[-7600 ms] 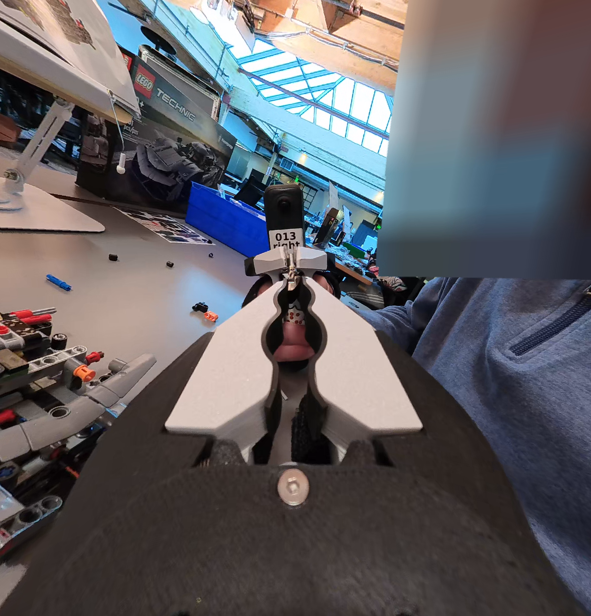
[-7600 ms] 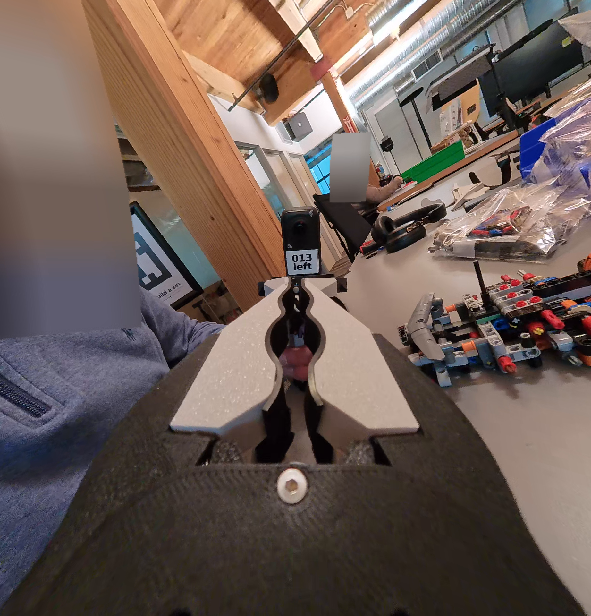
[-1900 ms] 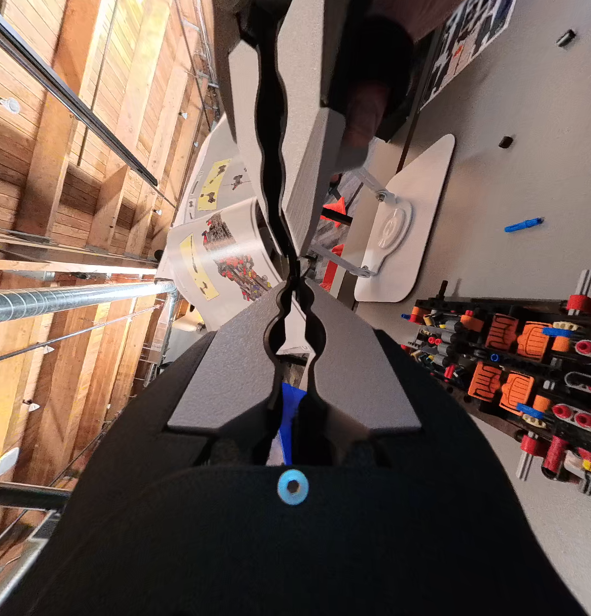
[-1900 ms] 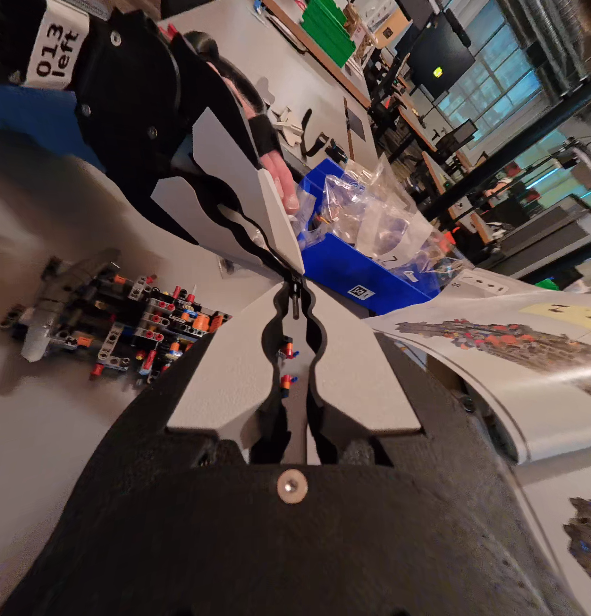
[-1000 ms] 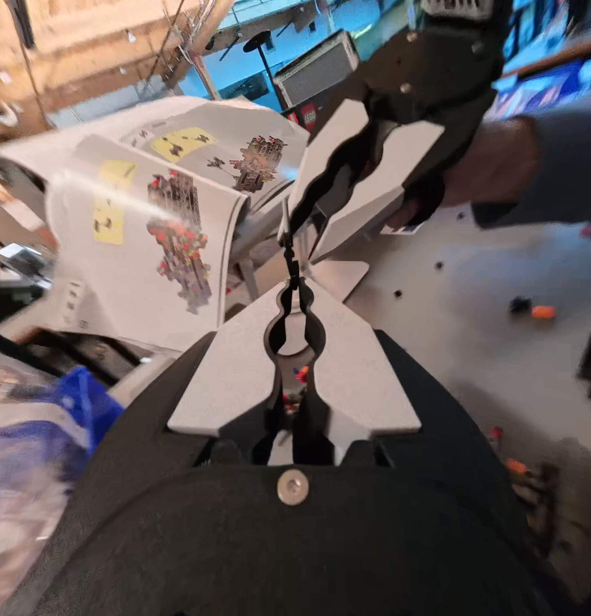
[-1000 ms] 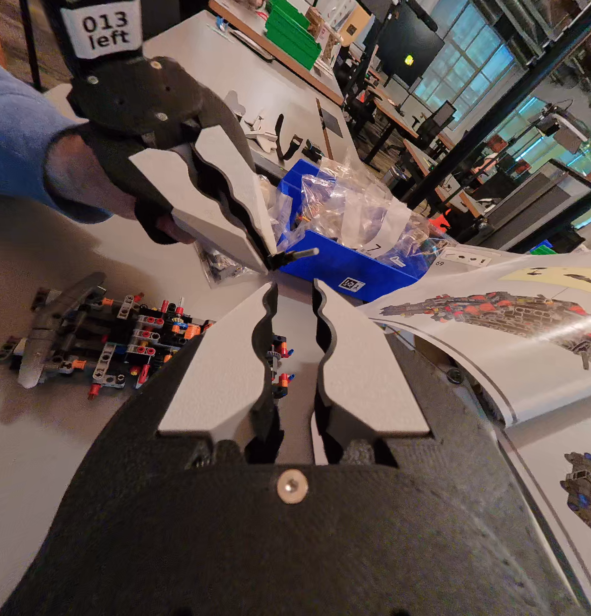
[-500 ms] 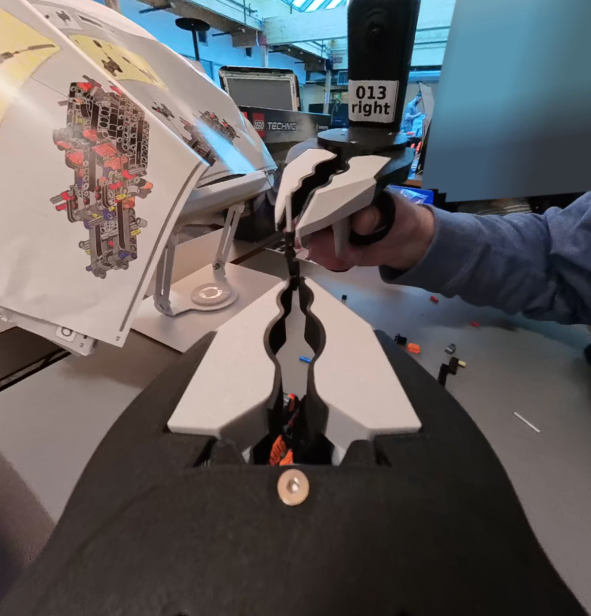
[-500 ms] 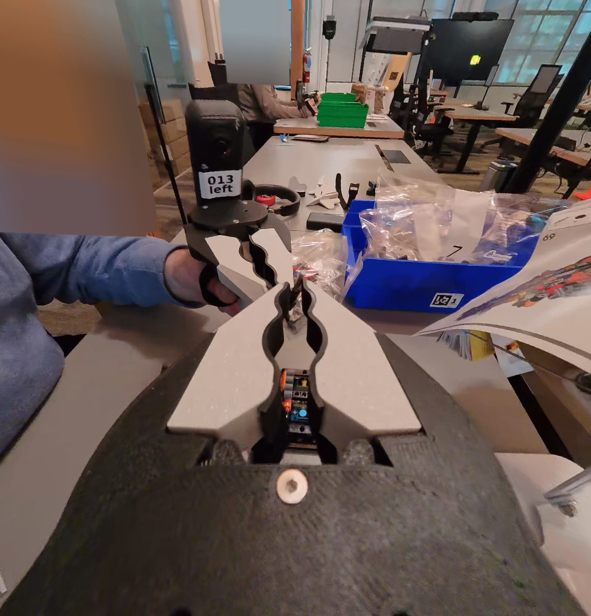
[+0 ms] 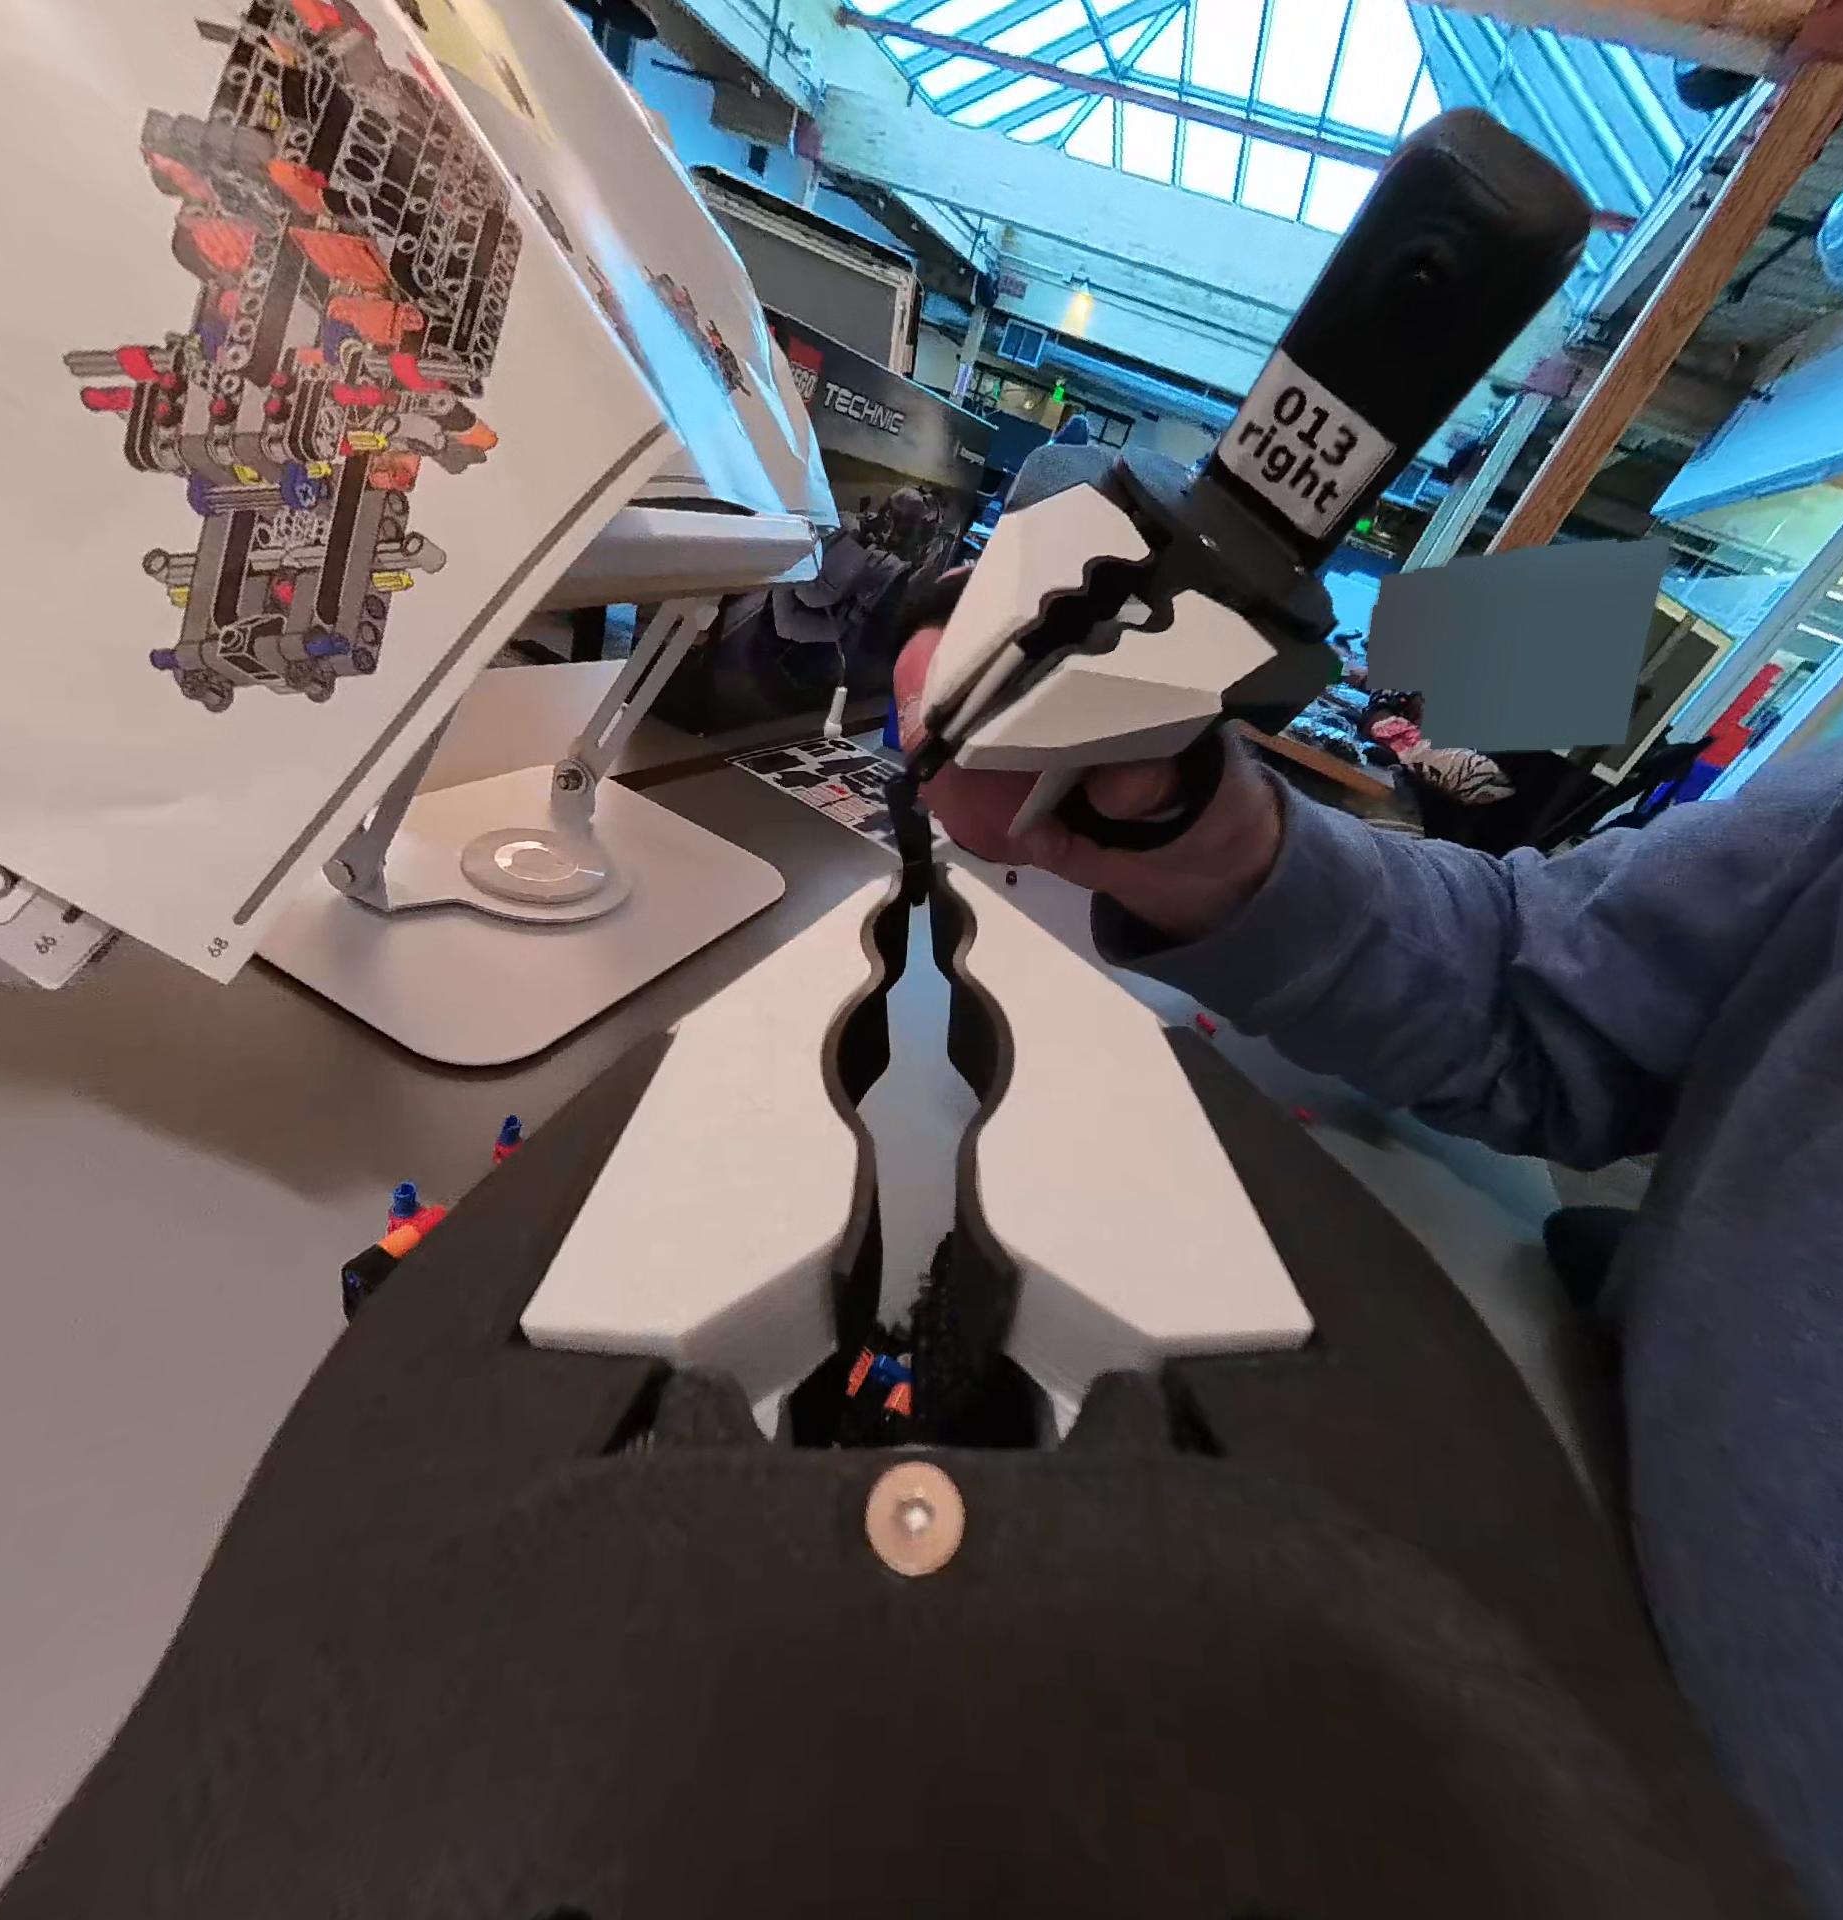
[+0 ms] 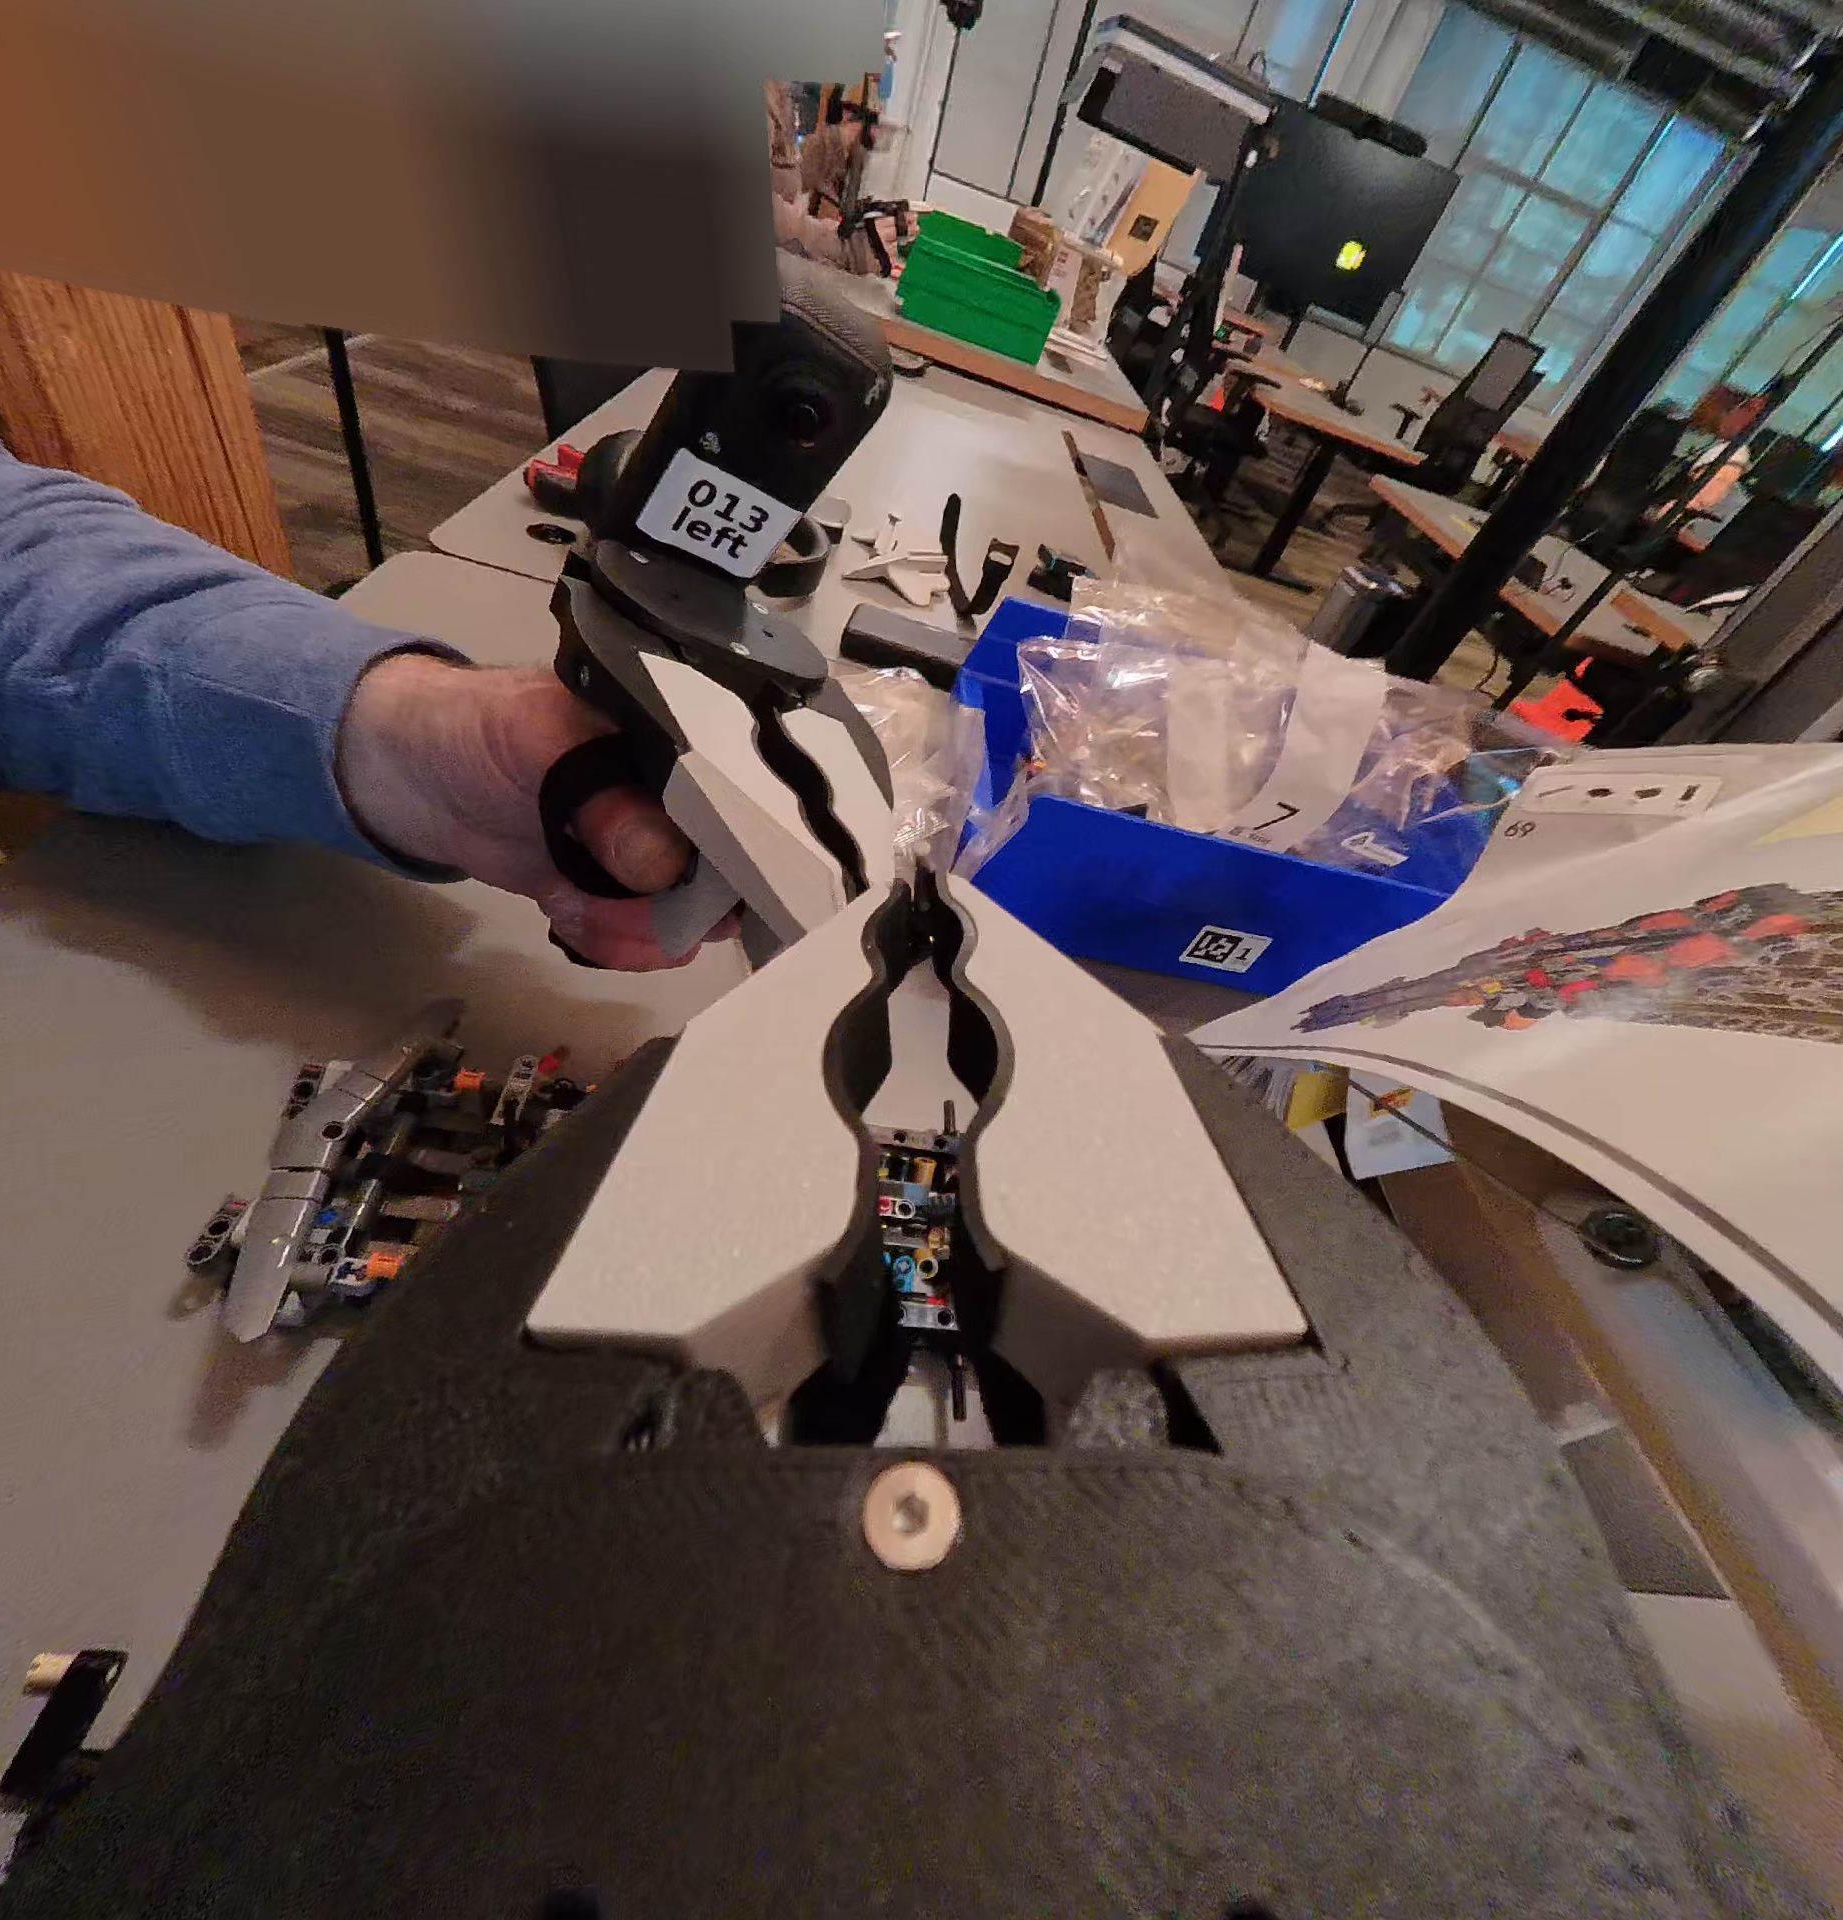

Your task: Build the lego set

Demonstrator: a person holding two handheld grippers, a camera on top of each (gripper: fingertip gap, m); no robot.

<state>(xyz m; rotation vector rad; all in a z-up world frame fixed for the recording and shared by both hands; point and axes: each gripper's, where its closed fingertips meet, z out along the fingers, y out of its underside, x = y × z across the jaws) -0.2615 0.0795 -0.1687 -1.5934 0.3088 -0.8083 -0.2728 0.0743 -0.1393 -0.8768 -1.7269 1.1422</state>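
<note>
A thin black Lego axle (image 9: 909, 831) is held in the air between both grippers. My left gripper (image 9: 917, 891) is shut on its lower end. My right gripper (image 10: 922, 896) is shut on the other end and shows in the left wrist view (image 9: 927, 753) just above my left tips. The left gripper (image 10: 863, 883) meets my right tips from the upper left. The axle (image 10: 922, 914) is mostly hidden by the fingers. The partly built Lego model (image 10: 366, 1153) lies on the grey table below, and part of it (image 9: 397, 1236) shows past the left gripper.
An open instruction booklet (image 9: 273, 416) rests on a white stand (image 9: 522, 894); its page (image 10: 1623, 997) curves in at the right. A blue bin (image 10: 1156, 894) of plastic part bags stands behind. Loose small pieces (image 10: 65, 1704) lie on the table (image 9: 117, 1299). Both grippers' tips are close together, under 4 cm apart.
About a second ago my right gripper was open and only the left held the axle. The right has since shut on it. Both grippers have tilted a little in the last half second.
</note>
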